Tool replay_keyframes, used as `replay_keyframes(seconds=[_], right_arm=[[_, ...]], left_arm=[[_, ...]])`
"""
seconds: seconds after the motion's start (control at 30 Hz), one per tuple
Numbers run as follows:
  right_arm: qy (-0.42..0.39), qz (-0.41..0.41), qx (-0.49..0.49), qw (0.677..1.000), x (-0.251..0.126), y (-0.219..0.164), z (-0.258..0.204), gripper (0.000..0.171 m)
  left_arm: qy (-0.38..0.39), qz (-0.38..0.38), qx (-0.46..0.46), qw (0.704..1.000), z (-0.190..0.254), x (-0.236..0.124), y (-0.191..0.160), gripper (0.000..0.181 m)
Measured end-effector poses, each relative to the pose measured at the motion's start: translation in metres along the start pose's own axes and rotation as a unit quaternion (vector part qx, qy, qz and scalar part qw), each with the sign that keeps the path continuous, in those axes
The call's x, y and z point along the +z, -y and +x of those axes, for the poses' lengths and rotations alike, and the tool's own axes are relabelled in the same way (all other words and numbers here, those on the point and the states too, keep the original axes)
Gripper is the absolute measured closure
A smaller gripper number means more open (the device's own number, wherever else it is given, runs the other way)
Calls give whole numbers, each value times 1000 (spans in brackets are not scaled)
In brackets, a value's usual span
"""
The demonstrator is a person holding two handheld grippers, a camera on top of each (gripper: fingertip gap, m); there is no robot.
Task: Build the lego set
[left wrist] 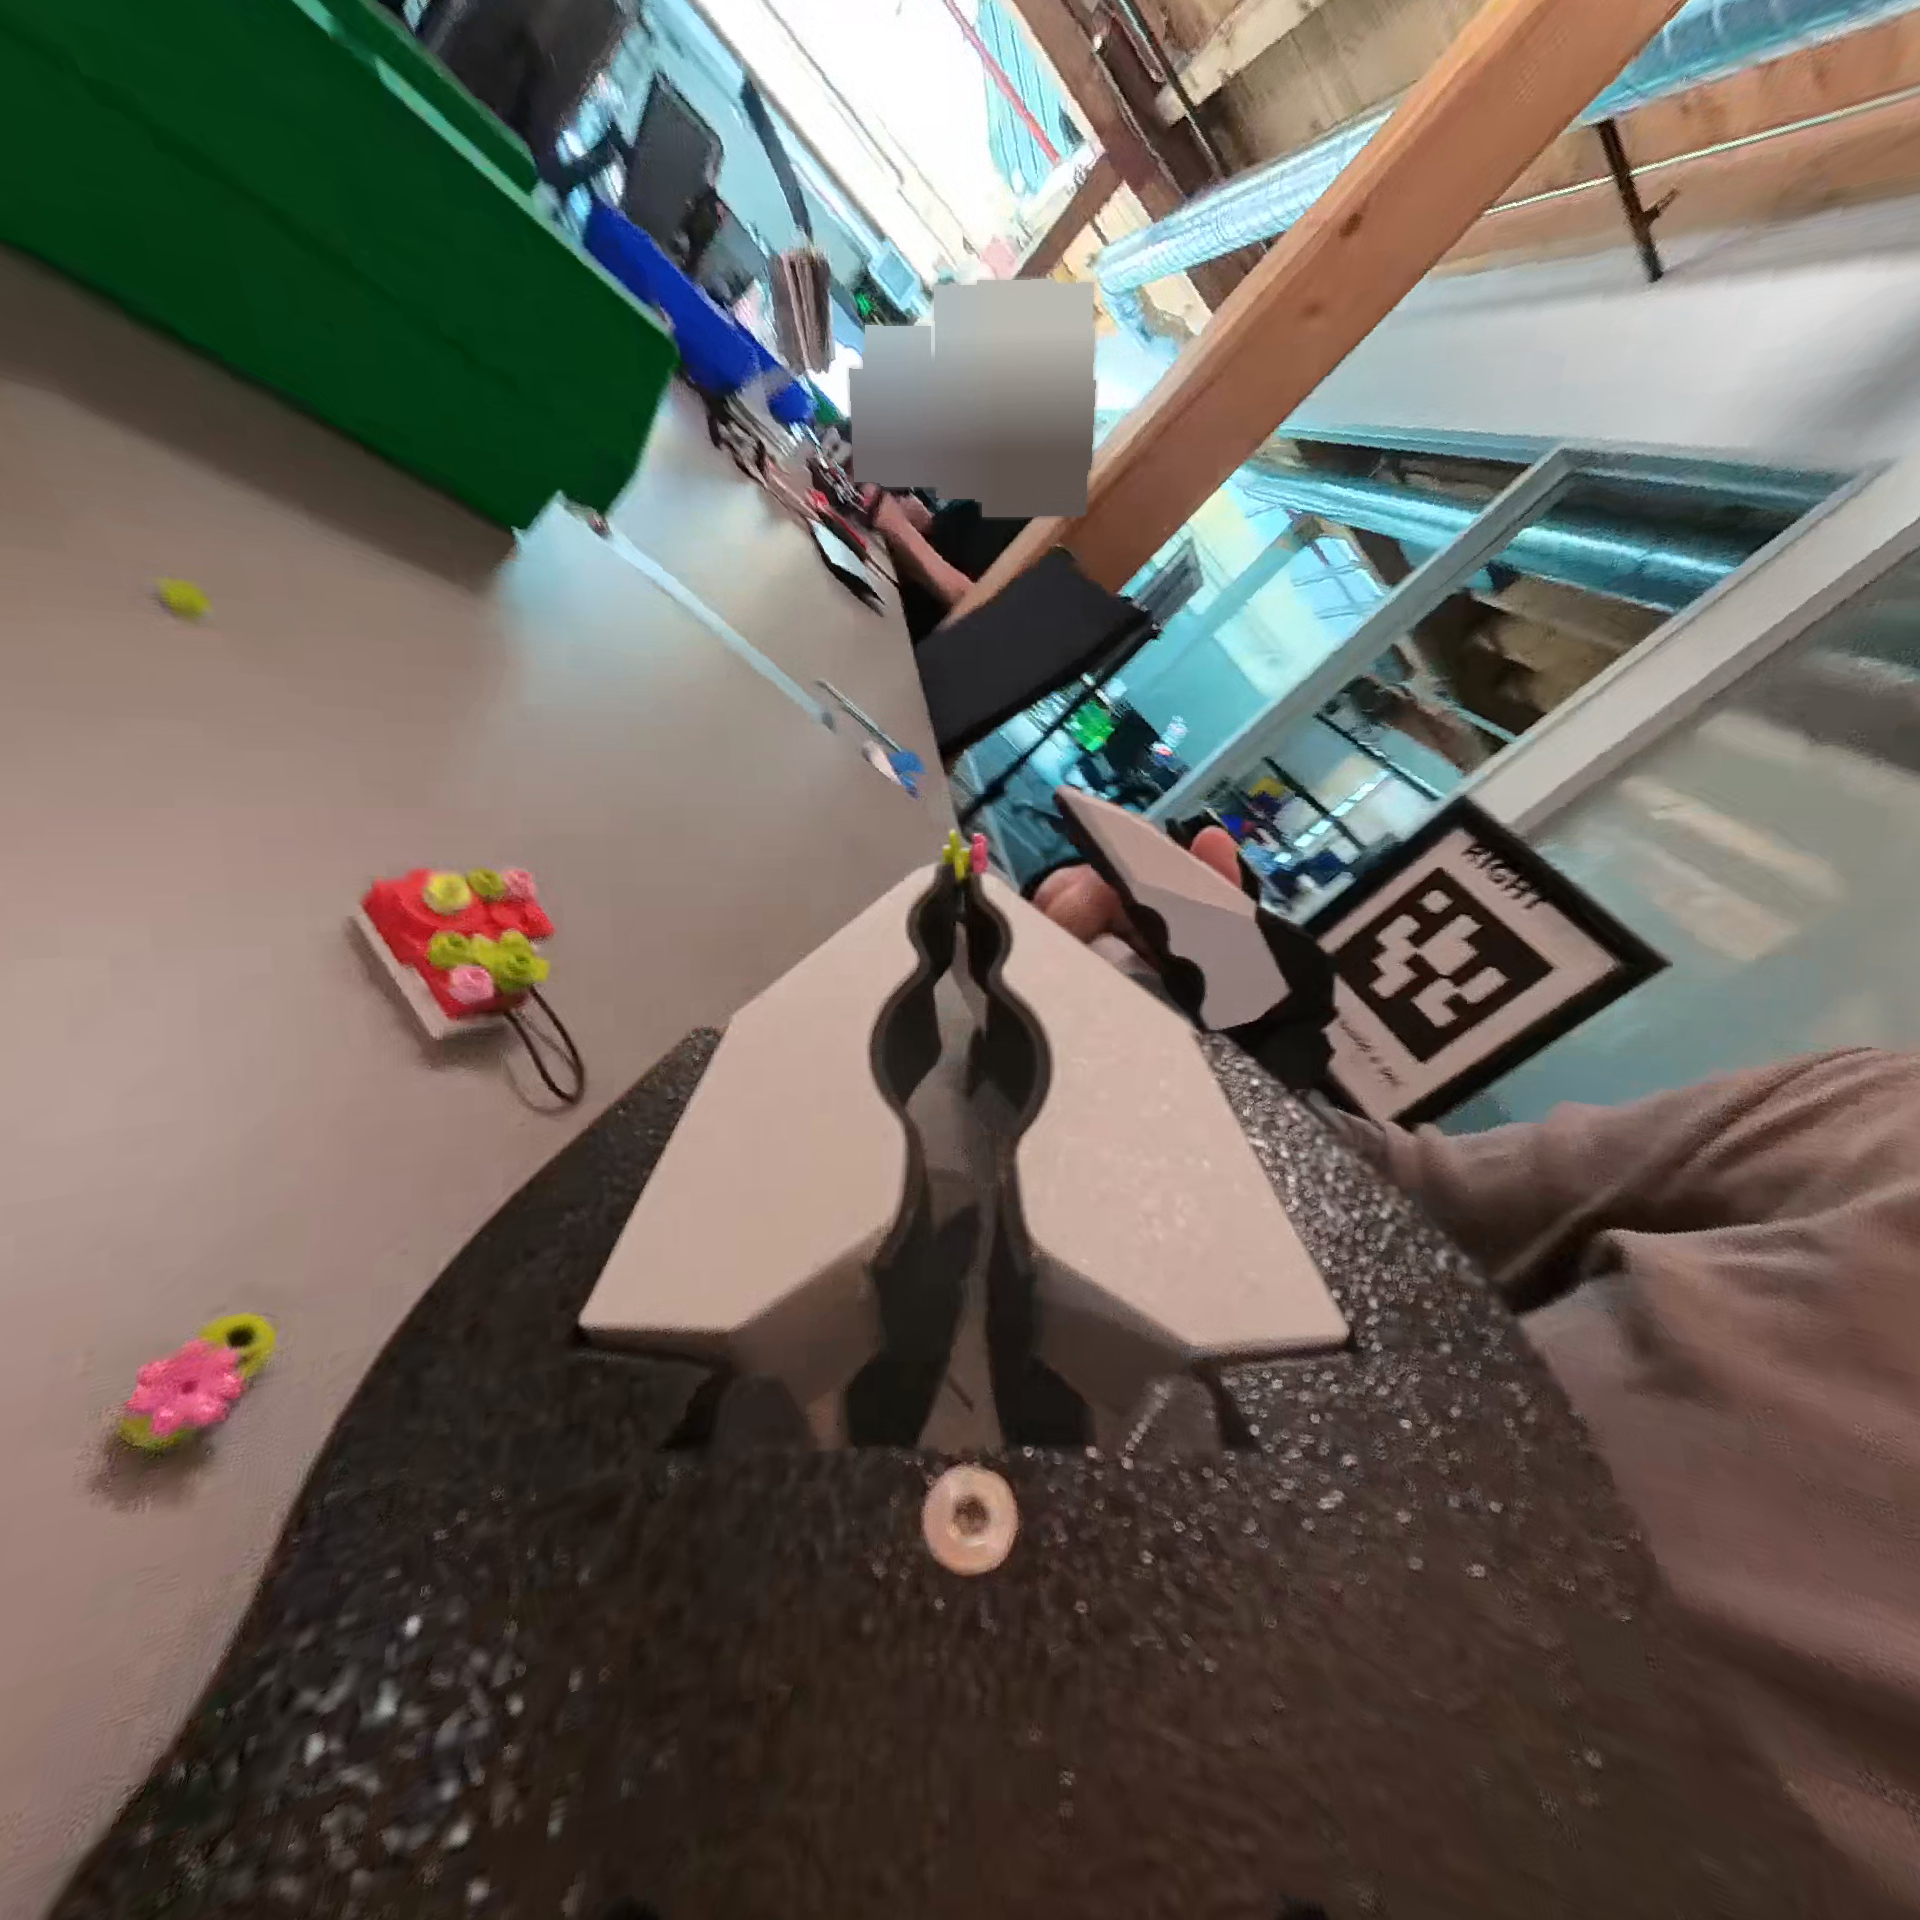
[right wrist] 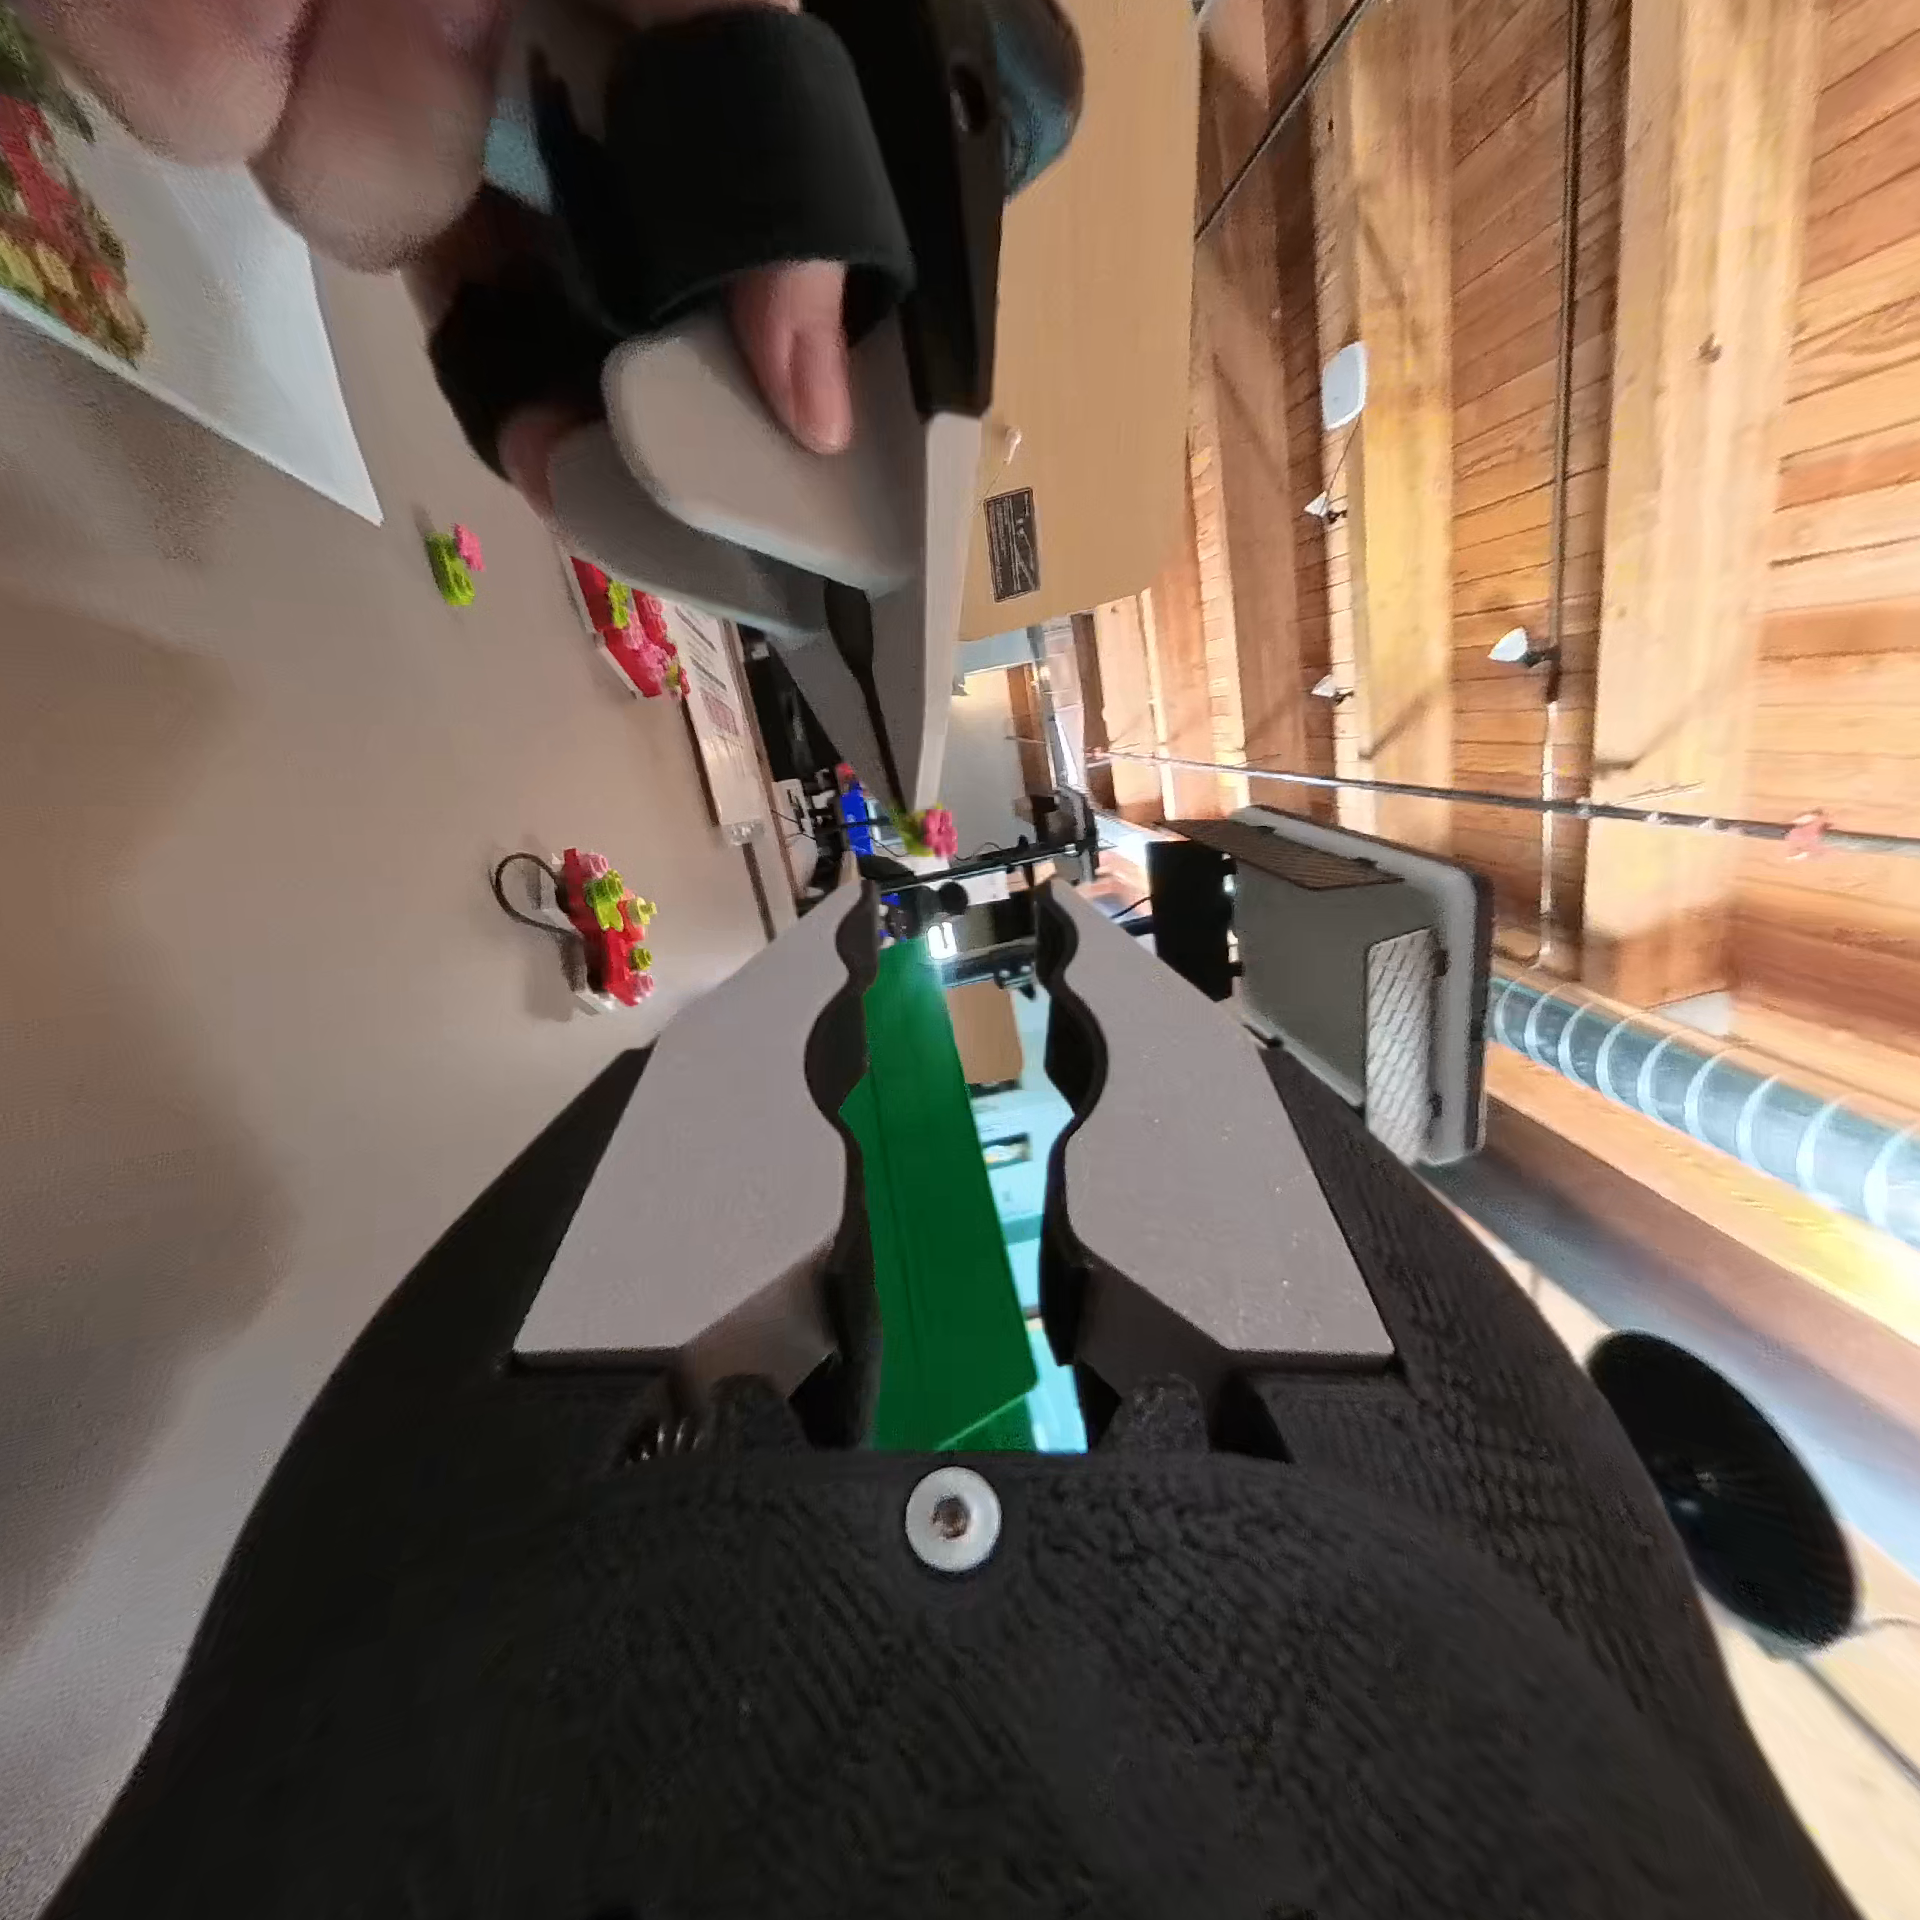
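My left gripper (left wrist: 961,883) is shut on a small green and pink flower piece (left wrist: 964,854), held in the air above the table edge. In the right wrist view the left gripper (right wrist: 902,800) comes in from above with the flower piece (right wrist: 928,828) at its tips. My right gripper (right wrist: 956,914) is open and empty, its tips just below that piece and not touching it. One of its fingers (left wrist: 1174,904) shows beside the left gripper's tips. A red lego build (left wrist: 457,940) with green and pink flowers and a dark loop lies on the grey table (left wrist: 260,1143); it also shows in the right wrist view (right wrist: 608,930).
A pink flower on a green piece (left wrist: 192,1382) and a small green piece (left wrist: 184,597) lie loose on the table. A second red build (right wrist: 634,629), a green and pink piece (right wrist: 454,561) and a printed sheet (right wrist: 239,343) lie farther off. A green box (left wrist: 312,260) stands at the back.
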State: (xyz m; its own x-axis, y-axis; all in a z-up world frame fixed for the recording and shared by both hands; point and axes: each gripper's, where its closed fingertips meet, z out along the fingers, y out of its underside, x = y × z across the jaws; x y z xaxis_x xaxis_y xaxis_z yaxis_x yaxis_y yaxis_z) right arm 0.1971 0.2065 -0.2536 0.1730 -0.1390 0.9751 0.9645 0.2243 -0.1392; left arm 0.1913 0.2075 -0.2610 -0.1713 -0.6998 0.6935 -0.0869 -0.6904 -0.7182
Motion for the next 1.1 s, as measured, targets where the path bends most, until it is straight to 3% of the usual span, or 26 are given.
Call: replay_keyframes(seconds=[0.23, 1.0, 1.03, 1.1], right_arm=[[11, 11, -88, 996, -2, 9, -14, 157], [24, -6, -118, 993, -2, 5, -20, 165], [26, -7, -107, 994, -2, 5, -20, 165], [46, -11, -77, 996, -1, 0, -23, 165]], left_arm=[[-56, -23, -116, 991, 2, 3, -11, 181], [-45, -50, -114, 991, 0, 4, -20, 180], [-40, -44, -101, 993, 0, 4, -19, 178], [-27, -13, -69, 997, -1, 3, -9, 151]])
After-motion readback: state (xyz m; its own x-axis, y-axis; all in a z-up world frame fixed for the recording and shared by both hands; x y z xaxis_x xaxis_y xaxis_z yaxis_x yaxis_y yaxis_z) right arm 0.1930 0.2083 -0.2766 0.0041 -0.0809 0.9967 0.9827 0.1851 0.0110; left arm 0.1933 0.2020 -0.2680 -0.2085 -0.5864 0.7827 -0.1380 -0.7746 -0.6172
